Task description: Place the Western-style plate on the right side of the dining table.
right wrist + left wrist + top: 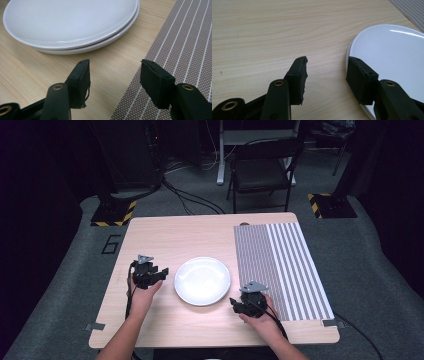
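Observation:
Two white plates [72,22] lie stacked in the middle of the wooden table [200,235]; from above the stack [202,281] reads as one round plate. My left gripper [161,272] rests just left of it, open with nothing between its fingers. In the left gripper view the left gripper [327,75] points along the plate's [392,55] left rim, its right jaw over the rim. My right gripper [235,304], open and holding nothing, sits at the stack's near right. Seen from its own camera, the right gripper [115,77] straddles the edge of the striped placemat [182,50].
The grey-and-white striped placemat [280,270] covers the right part of the table. A black folding chair [262,170] stands beyond the far edge. Bare wood lies left of and behind the plates.

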{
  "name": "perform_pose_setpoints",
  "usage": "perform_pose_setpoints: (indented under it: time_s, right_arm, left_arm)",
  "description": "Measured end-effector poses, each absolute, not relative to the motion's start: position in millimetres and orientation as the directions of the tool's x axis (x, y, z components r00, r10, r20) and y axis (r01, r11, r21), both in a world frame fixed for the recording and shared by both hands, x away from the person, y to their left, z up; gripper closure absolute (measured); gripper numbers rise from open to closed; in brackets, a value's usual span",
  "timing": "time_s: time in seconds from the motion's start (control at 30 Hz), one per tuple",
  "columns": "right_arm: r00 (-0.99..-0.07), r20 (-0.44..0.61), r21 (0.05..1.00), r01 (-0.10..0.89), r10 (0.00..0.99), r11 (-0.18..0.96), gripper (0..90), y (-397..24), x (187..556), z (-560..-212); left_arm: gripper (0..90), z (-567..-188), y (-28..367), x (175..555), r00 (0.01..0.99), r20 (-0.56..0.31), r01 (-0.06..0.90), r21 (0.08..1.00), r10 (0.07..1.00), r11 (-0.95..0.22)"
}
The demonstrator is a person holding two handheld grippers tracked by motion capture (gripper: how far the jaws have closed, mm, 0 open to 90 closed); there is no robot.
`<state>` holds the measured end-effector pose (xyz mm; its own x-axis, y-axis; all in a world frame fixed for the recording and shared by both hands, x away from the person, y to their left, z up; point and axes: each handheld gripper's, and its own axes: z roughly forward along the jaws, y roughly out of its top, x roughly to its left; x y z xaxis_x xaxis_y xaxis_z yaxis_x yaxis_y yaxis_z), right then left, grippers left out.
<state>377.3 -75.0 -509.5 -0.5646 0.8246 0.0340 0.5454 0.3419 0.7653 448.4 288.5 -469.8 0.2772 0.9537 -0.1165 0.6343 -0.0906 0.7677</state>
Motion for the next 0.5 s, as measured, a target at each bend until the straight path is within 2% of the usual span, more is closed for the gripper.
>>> perform_pose_setpoints:
  time_s: [0.3,0.5]
  right_arm:
    - [-0.539,0.052,0.760,0.567,0.841,0.316,42.2,-79.4,380.2,-503.8]
    - [-0.510,0.075,0.759,0.587,0.857,0.283,42.6,-86.2,385.0,-494.1]
  left_arm:
    - [51.7,-464.5,275.0,452.5,0.297,-0.125,0.633,0.768,0.947,-0.097]
    - [53.2,-465.4,265.7,454.2,0.320,-0.182,0.653,0.753,0.930,-0.078]
